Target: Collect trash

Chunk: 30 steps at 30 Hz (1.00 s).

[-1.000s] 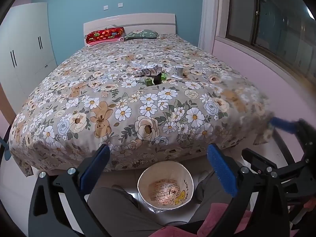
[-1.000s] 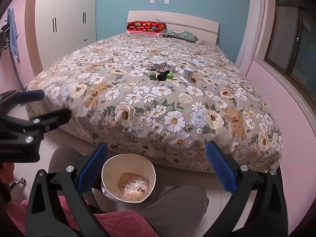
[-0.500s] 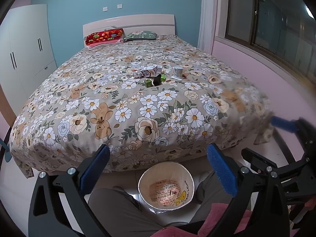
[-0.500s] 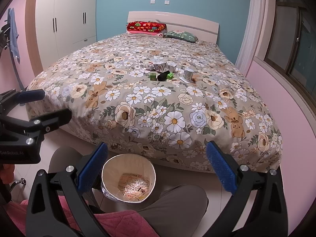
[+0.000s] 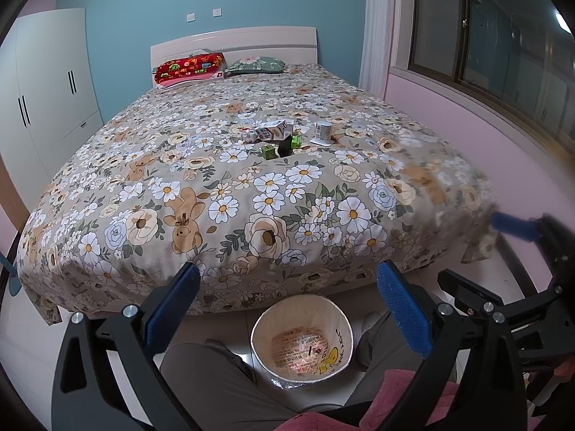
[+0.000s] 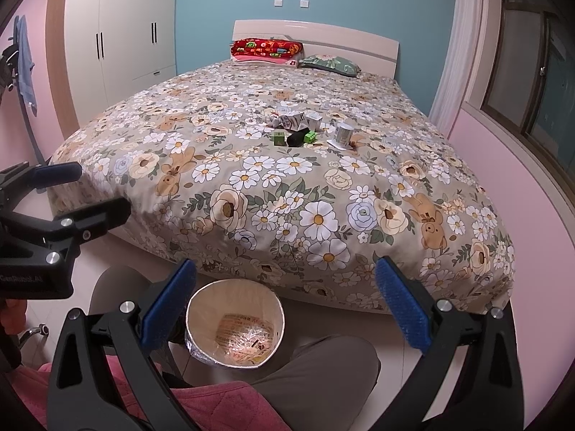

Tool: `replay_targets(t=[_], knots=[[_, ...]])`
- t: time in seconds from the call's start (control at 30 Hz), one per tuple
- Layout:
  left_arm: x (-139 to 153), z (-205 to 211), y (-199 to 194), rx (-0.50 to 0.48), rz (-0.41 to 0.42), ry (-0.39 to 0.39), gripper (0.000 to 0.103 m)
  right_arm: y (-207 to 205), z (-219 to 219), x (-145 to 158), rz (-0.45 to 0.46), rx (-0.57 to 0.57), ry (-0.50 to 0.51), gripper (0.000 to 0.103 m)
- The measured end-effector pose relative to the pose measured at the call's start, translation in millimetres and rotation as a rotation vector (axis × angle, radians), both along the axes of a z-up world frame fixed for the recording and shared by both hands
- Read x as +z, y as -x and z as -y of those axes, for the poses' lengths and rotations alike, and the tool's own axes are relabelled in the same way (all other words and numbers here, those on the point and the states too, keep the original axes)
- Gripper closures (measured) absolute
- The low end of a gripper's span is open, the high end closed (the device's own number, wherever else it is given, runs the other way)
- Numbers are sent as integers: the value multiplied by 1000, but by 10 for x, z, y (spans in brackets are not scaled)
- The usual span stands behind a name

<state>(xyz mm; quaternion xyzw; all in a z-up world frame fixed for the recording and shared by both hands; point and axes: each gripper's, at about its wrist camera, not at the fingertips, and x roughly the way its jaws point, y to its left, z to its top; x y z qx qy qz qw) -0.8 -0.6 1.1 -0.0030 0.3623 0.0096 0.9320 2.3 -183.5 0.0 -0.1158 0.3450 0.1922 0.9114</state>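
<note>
Bedroom, foot of bed. Left gripper (image 5: 287, 309) and right gripper (image 6: 285, 301): both held low over the person's knees (image 6: 323, 362), jaws spread wide, nothing between them. Trash bin (image 5: 301, 337): on the floor between the knees, near the bed's foot, wrappers inside. Trash cluster at mid-bed on the floral bedspread (image 5: 215, 179), far from both grippers: crumpled milk carton (image 5: 273, 131), two green cubes (image 5: 268, 151), black item (image 5: 285, 146), small cup (image 5: 322, 132) on paper. Pillows (image 5: 188, 69) by the headboard; wardrobe (image 6: 122, 39) far left.
</note>
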Motion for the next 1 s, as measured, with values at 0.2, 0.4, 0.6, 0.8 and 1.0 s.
replay_targets(t=[0.2, 0.4, 0.6, 0.8, 1.0], knots=[[52, 58, -12, -3, 4, -8, 3, 1, 2, 2, -4, -2, 0, 6], [54, 61, -10, -4, 3, -2, 3, 1, 11, -13, 0, 0, 0, 6], [49, 63, -4, -12, 5, 4, 3, 4, 12, -9, 1, -1, 0, 6], [40, 51, 0, -11, 5, 3, 3, 4, 12, -8, 1, -1, 1, 6], [39, 46, 3, -11, 6, 5, 3, 4, 9, -8, 2, -1, 0, 6]])
